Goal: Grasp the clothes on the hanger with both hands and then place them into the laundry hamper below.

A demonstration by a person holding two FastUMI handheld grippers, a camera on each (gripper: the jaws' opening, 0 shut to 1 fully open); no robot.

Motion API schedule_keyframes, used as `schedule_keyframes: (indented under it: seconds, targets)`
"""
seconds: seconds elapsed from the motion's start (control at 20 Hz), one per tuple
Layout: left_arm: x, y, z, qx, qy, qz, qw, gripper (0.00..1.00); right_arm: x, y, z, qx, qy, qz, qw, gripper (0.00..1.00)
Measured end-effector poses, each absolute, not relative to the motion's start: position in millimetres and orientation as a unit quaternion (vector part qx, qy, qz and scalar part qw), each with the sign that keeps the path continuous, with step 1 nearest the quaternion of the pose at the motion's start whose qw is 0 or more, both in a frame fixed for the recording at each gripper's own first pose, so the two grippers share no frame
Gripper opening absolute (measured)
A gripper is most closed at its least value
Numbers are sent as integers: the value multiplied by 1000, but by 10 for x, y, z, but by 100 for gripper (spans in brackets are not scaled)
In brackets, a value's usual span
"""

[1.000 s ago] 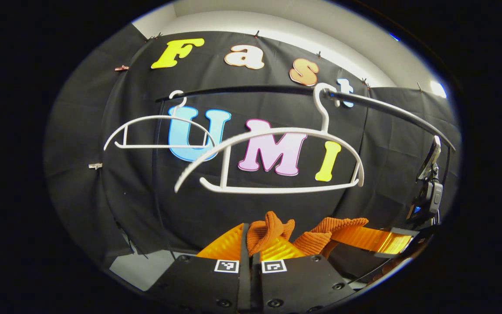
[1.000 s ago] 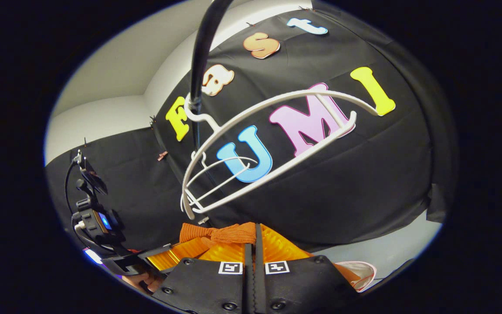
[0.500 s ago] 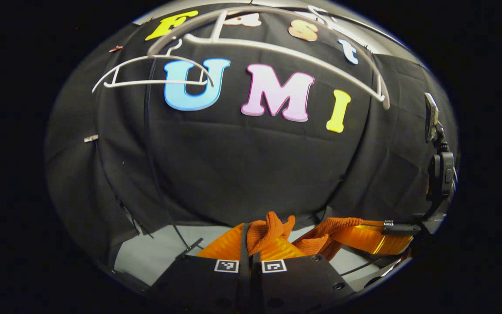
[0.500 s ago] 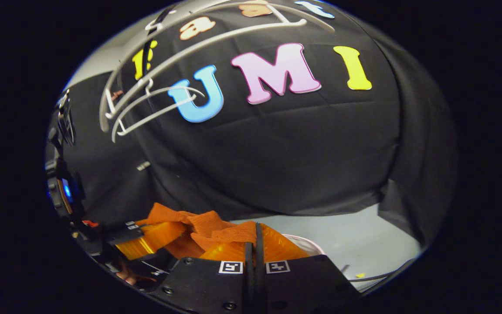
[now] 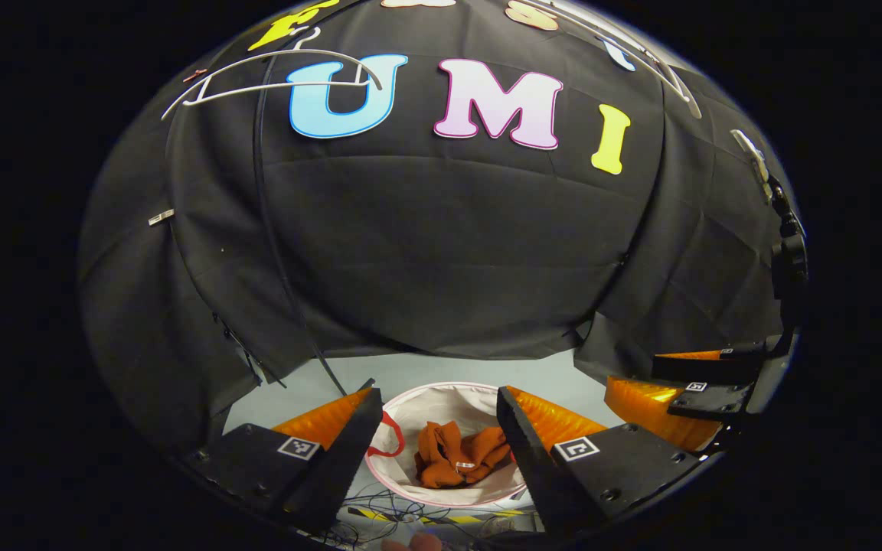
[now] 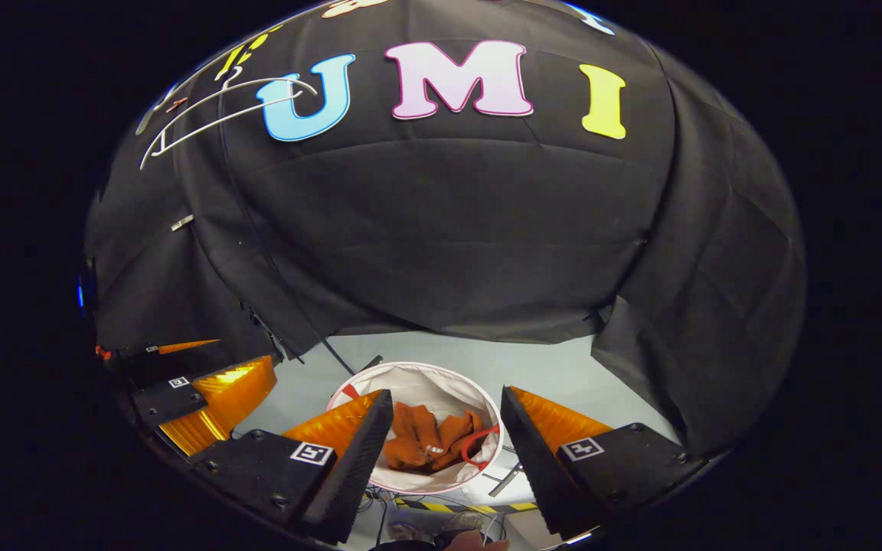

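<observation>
In the left gripper view the left gripper [image 5: 437, 436] hangs with its two fingers spread wide apart and nothing between them. Through the gap, directly below, stands the laundry hamper [image 5: 441, 394], round with a pale lining and a pinkish rim. The orange clothes [image 5: 458, 458] lie crumpled on its bottom, touching neither gripper. A red handle loop [image 5: 391, 438] curves off the hamper's left side, close by the gripper's left finger. Black cables [image 5: 403, 509] and a strip of yellow-and-black tape [image 5: 429, 518] lie on the grey floor [image 5: 426, 371] just in front of the hamper. At the right edge of this view the right gripper [image 5: 686, 383] shows from the side, level with the left one and well apart from it

In the right gripper view the right gripper [image 6: 445, 436] is likewise wide open and empty, its fingers framing the same hamper [image 6: 418, 375] from above; the clothes [image 6: 427, 440] sit inside with the red handle loop [image 6: 479, 445] lying over their right part. The left gripper [image 6: 196, 386] shows at the left edge of this view, its jaws also parted

Farther off, the grey floor [image 6: 556, 375] runs back to the booth's black cloth wall [image 6: 449, 229]. High against that wall a bare white hanger [image 5: 272, 80] hangs at the upper left, seen too in the right gripper view [image 6: 219, 115], with a thin dark pole [image 5: 276, 245] running down from beside it toward the floor
</observation>
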State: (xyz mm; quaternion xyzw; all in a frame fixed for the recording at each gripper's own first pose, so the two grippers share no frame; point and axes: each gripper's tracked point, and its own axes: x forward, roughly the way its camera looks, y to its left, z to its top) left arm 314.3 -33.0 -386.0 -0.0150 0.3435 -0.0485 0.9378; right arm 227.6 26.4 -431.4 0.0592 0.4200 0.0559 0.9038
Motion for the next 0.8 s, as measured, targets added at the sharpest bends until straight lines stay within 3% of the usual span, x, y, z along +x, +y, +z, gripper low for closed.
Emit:
schedule_keyframes:
  seconds: [0.35, 0.8]
  targets:
    - [3043, -288, -3560, -6, 310, -52, 949, 95, 2206, 259, -4035, 54, 395, 48, 916, 98]
    - [2767, -287, -2795, -7, 246, -68, 967, 95, 2132, 299, -3153, 74, 319, 26, 944, 98]
